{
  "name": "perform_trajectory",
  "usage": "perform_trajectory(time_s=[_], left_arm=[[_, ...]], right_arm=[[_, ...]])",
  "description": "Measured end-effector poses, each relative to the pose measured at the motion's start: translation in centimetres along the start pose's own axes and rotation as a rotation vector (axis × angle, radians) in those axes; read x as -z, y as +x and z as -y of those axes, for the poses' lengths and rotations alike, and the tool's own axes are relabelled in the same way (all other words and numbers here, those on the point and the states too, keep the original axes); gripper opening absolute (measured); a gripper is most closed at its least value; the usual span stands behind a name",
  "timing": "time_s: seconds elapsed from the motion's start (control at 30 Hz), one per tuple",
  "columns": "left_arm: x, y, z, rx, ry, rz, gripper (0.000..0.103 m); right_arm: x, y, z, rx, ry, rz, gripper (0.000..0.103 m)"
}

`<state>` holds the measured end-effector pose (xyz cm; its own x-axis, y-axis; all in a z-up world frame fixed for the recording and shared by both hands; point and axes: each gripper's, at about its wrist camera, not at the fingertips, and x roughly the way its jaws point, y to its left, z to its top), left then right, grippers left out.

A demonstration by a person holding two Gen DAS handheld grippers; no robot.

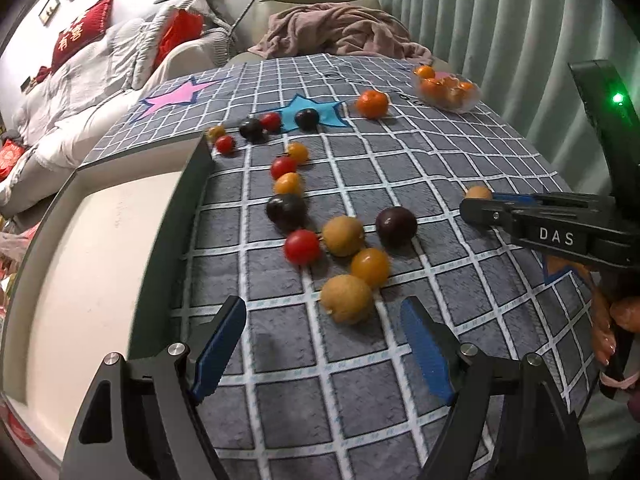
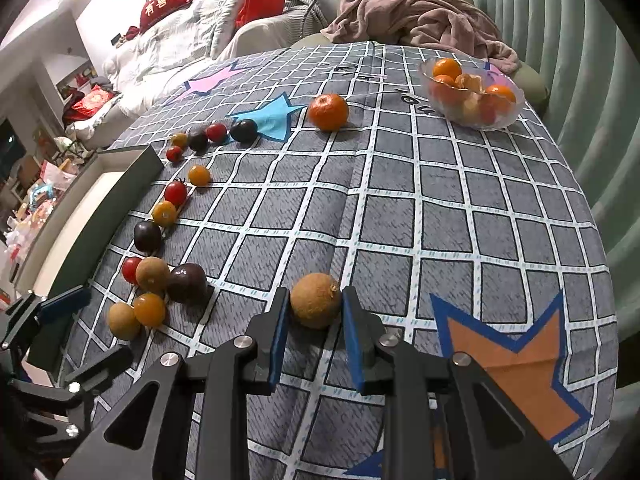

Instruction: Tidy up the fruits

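Note:
My right gripper (image 2: 314, 308) is shut on a brown longan (image 2: 315, 300) just above the checked cloth; it also shows in the left wrist view (image 1: 476, 200). My left gripper (image 1: 324, 316) is open and empty, with another brown longan (image 1: 346, 298) just ahead between its fingertips. Several cherry tomatoes, yellow tomatoes, dark plums and longans lie in a loose line beside a green-rimmed white tray (image 1: 100, 248). A lone mandarin (image 2: 328, 112) sits near a glass bowl (image 2: 472, 92) of mandarins at the far right.
The tray (image 2: 132, 184) stands along the table's left edge. A sofa with a pink blanket (image 2: 420, 20) is behind the table, and a green curtain (image 2: 580, 80) is at the right. The cloth has star patches, one orange (image 2: 516, 356).

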<state>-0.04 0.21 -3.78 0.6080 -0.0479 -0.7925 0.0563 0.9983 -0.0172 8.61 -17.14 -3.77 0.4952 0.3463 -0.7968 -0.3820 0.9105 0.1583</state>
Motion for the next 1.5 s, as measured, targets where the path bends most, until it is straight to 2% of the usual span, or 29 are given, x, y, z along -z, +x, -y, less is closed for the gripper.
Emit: perform_trajectory(time_s=[0.03,0.13,0.17,0.2,0.27,0.3,0.5,0.67,0.97,1.17,1.27,1.4,1.5], left_arm=[[-0.1,0.1,0.2,0.0,0.005,0.001,0.08],[-0.4,0.9,0.7,0.0,0.017,-0.022,0.057],[-0.4,1.2,0.7,0.003,0.013,-0.032,0.051],[-0.4,1.2,0.7,0.003,0.007,-0.024,0.05],[-0.5,1.2,0.8,0.008,0.007,-0.019,0.034],[-0.5,1.3,0.8,0.01,0.007,-0.02,0.031],[-0.5,1.0,0.4,0.028,-0.029,-0.032,0.03],[-0.6,-0.9,-0.1,0.041,-0.052,-0.011,0.03],[-1.3,-4.2,-3.3,0.034,-0.104,0.026,0.03],[-2.5,-5.6,-8.8,-0.02,-0.173,0.039,0.03],[-3.4,-5.8,-12.2,-0.08,-0.203,0.046,0.03],[-4.5,-4.7,-16.6,-0.155,-0.255,0.028,0.03],[-4.8,-2.6,-19.1,-0.199,-0.296,-0.018,0.03]], right_arm=[[0.0,0.0,0.0,0.0,0.001,-0.001,0.028],[0.2,-0.2,0.1,-0.005,0.006,-0.001,0.028],[0.3,-0.3,0.1,-0.007,0.007,-0.002,0.028],[0.4,-0.4,0.2,-0.009,0.009,-0.002,0.028],[0.6,-0.5,0.2,-0.016,0.013,-0.003,0.028],[0.7,-0.6,0.2,-0.022,0.016,-0.005,0.028],[1.2,-1.3,0.2,-0.058,0.045,-0.016,0.028],[1.3,-2.3,-0.6,-0.068,0.028,-0.019,0.028],[0.0,-4.2,-5.2,-0.109,-0.053,-0.004,0.028],[-2.7,-4.3,-9.9,-0.179,-0.103,-0.002,0.028],[-4.5,-3.7,-12.7,-0.203,-0.138,0.005,0.028],[-7.1,-1.4,-16.9,-0.241,-0.189,-0.011,0.028],[-8.6,1.2,-19.7,-0.247,-0.218,-0.039,0.028]])
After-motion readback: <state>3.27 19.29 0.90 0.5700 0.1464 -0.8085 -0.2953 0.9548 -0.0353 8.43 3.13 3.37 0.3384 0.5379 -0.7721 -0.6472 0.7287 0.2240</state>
